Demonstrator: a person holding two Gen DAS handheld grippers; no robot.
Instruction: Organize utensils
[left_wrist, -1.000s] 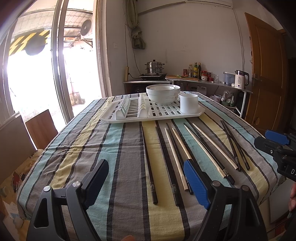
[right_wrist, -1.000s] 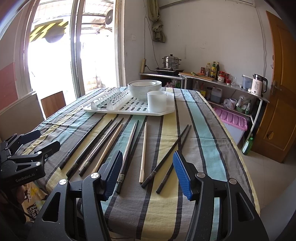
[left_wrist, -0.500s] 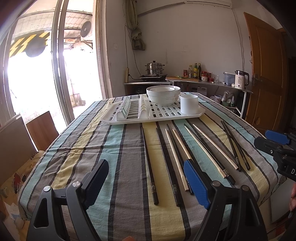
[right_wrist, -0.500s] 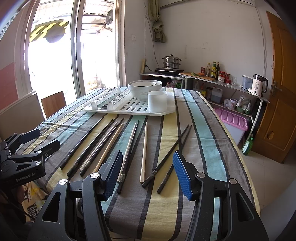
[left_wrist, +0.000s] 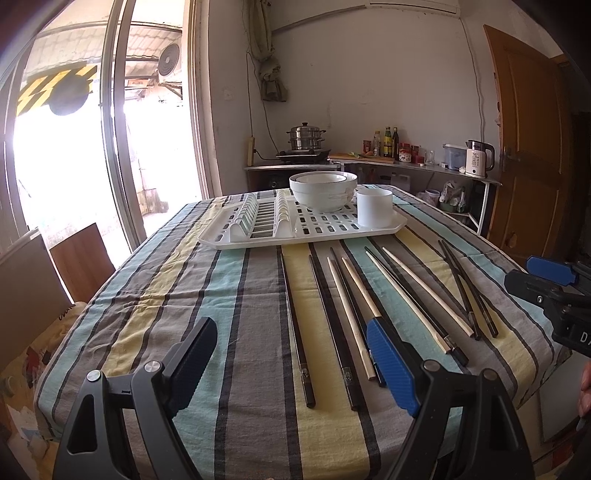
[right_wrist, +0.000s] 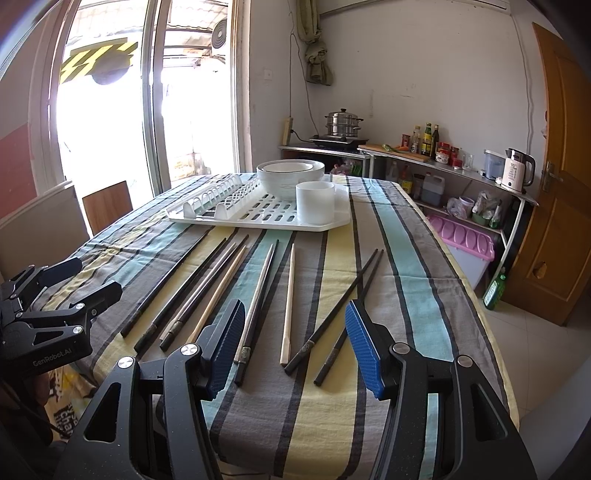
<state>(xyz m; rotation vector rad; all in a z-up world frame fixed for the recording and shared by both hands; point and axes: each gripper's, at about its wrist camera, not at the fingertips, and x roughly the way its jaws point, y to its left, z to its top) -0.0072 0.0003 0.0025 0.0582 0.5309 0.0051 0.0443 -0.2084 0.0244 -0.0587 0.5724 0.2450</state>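
Several black and pale wooden chopsticks (left_wrist: 347, 306) lie side by side on the striped tablecloth (left_wrist: 236, 302), pointing toward a white dish rack tray (left_wrist: 303, 230). On the tray stand stacked white bowls (left_wrist: 323, 190) and a white cup (left_wrist: 374, 207). My left gripper (left_wrist: 291, 354) is open, low over the near table edge, nothing between its fingers. My right gripper (right_wrist: 295, 345) is also open, hovering over the near ends of the chopsticks (right_wrist: 258, 295), holding nothing. The tray (right_wrist: 258, 214) and cup (right_wrist: 314, 202) sit beyond. Each gripper shows in the other's view at the side.
A wooden chair (left_wrist: 83, 254) stands left of the table by the glass door. Behind the table is a counter with a steel pot (left_wrist: 306, 138), bottles and a kettle (left_wrist: 476, 158). A pink bin (right_wrist: 465, 243) and wooden door (right_wrist: 561, 184) are on the right.
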